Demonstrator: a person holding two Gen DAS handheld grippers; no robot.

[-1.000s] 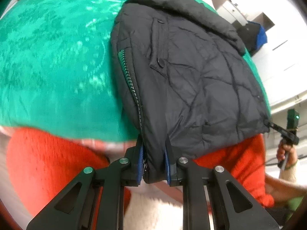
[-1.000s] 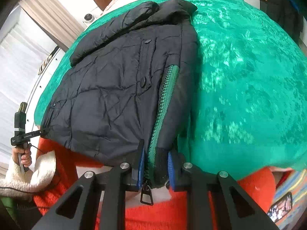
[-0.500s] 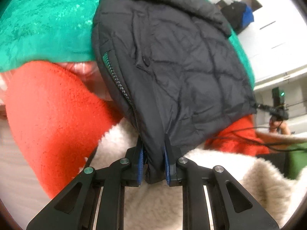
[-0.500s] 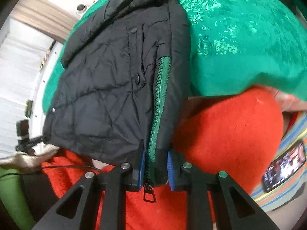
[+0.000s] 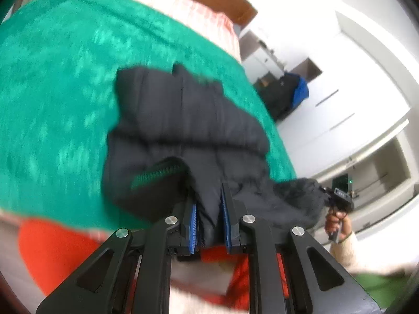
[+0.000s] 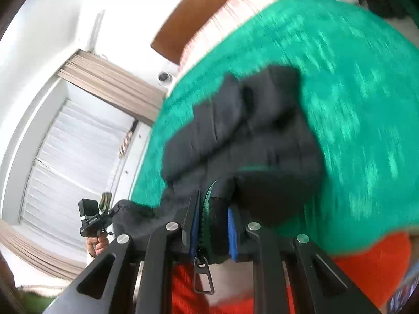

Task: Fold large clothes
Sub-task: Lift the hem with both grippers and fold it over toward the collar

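Evidently a fold is in hand: the left gripper [image 5: 208, 218] has its fingers [image 5: 192, 219] narrowed onto a hem corner of the black puffer jacket [image 5: 183, 120], and the right gripper [image 6: 212, 231] pinches the other hem corner at the green zipper [image 6: 207, 204], whose pull [image 6: 203, 277] dangles below. Both corners are raised above the bed [image 5: 57, 91], with its green blanket, while the collar end of the jacket lies on that blanket farther off, so the bottom half bulges up toward the cameras. Motion blur hides finer detail. By my judgement the hem is being carried over toward the collar. The next move calls for both grippers to travel level and together, lay the hem squarely on the upper half, then spread the fingers and let go without dragging the padded cloth back
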